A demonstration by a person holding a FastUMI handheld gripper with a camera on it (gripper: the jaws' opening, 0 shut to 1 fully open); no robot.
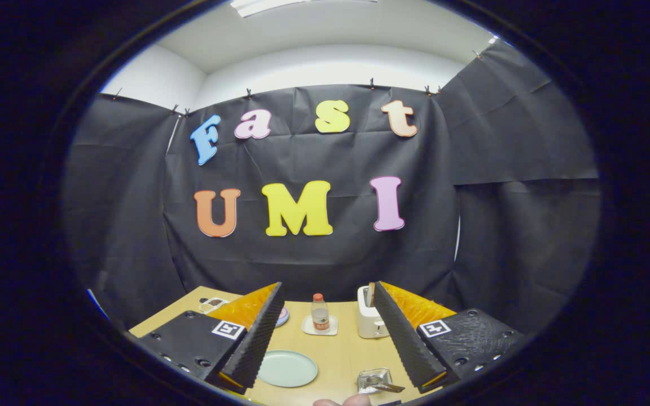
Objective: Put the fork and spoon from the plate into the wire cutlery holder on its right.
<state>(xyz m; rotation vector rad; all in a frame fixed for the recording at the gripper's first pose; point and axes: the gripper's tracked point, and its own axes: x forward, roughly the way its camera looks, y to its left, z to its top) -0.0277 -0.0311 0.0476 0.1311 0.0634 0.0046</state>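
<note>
A pale green plate [287, 368] lies on the wooden table [336, 349] between the bases of my fingers, and its surface looks bare. To its right, close to the right finger, stands the small wire cutlery holder [373, 379]. A metal cutlery piece [388, 387] sticks out of it; fork or spoon, I cannot tell. My gripper [328, 287] is raised above the table and open, with nothing between its fingers.
Beyond the plate a small bottle [319, 313] stands on a white square saucer. A white toaster [370, 320] stands just inside the right finger. A pink dish [283, 317] peeks from behind the left finger. Fingers of a hand [343, 401] show below the holder.
</note>
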